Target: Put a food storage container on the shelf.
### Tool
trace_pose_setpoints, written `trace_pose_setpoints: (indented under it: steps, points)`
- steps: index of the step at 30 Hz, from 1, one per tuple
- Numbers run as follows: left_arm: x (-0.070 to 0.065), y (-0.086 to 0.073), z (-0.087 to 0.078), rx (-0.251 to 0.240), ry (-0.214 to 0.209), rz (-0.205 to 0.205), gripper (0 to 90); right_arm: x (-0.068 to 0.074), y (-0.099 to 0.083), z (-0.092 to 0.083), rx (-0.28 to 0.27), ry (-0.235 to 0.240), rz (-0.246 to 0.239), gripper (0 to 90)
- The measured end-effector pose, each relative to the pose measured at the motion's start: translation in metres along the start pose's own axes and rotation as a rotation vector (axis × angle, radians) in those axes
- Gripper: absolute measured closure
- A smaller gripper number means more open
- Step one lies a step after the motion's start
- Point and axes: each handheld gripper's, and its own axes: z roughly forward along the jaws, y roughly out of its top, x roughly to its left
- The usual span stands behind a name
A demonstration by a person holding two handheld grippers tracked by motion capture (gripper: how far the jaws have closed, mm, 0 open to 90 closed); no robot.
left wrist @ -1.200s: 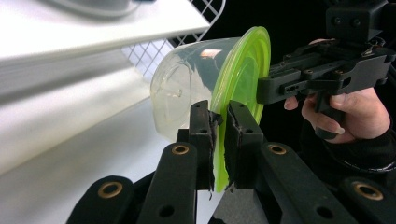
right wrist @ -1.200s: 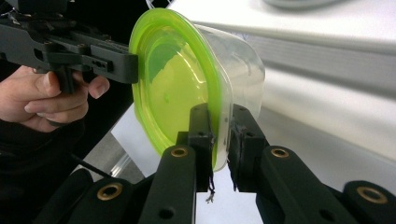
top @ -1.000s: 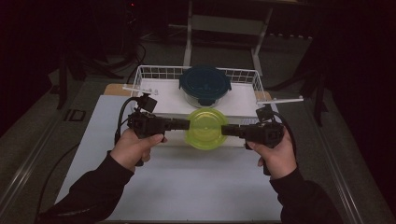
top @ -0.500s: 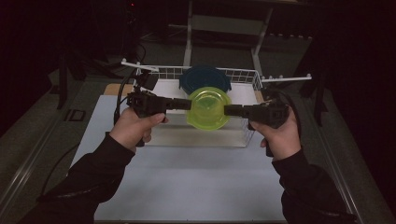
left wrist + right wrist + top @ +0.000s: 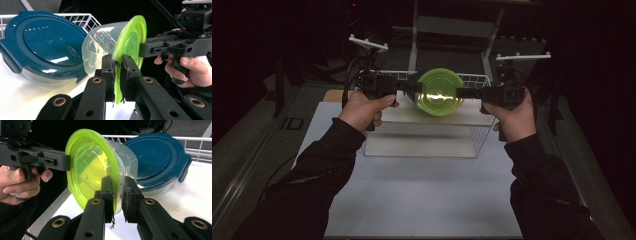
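The green-lidded container point(image 5: 440, 92) is held tilted on edge above the wire basket point(image 5: 477, 135) — its rim is clamped at nine o'clock by the left gripper point(image 5: 412, 86) and at three o'clock by the right gripper point(image 5: 465, 92), with the blue-lidded container point(image 5: 45, 45) just behind.

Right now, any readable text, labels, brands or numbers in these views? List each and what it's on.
No readable text in these views.
Dark blue lid: raised ridges and an oval tab, no lettering legible.
Green-lidded clear container: glare and reflections, no print visible.
Left claw and right claw: plain black, brass rivets, no markings.
Wire basket: no tag or label.
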Motion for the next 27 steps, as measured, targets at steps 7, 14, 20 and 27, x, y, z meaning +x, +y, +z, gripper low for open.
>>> trace_pose_setpoints:
  steps: [7, 14, 20, 27]
  points:
    - [0.013, 0.013, 0.008, -0.008, 0.023, -0.030, 81.3, -0.011, 0.016, 0.013, 0.004, -0.031, 0.016, 80.2]
    - [0.024, 0.021, 0.013, -0.002, 0.038, -0.055, 80.8, -0.019, 0.025, 0.024, 0.014, -0.038, 0.032, 80.1]
    - [0.034, 0.024, 0.016, -0.001, 0.040, -0.090, 80.3, -0.025, 0.029, 0.033, 0.016, -0.037, 0.062, 80.1]
    - [0.036, 0.030, 0.022, -0.011, 0.045, -0.091, 77.4, -0.033, 0.036, 0.038, 0.015, -0.055, 0.103, 77.7]
